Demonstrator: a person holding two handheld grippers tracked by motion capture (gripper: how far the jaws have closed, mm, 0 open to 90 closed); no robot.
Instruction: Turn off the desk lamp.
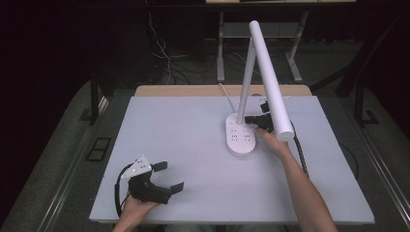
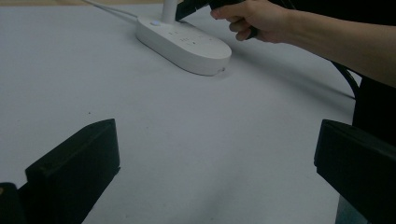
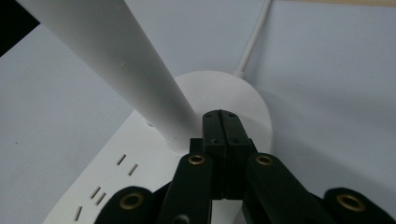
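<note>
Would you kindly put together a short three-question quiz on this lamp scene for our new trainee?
1. True or false: the left hand-held gripper is clamped on the lamp's pole.
2. Multiple choice: the jaws of the right hand-held gripper are A) wide apart, B) pressed together, C) holding a plug.
3. Fill in: the lamp base has socket slots in its top and sits on the ____ table.

Key: 1. False; it hangs open near the table's front edge, far from the lamp. 2. B; they meet with nothing between them, just above the base beside the pole. 3. White.
</note>
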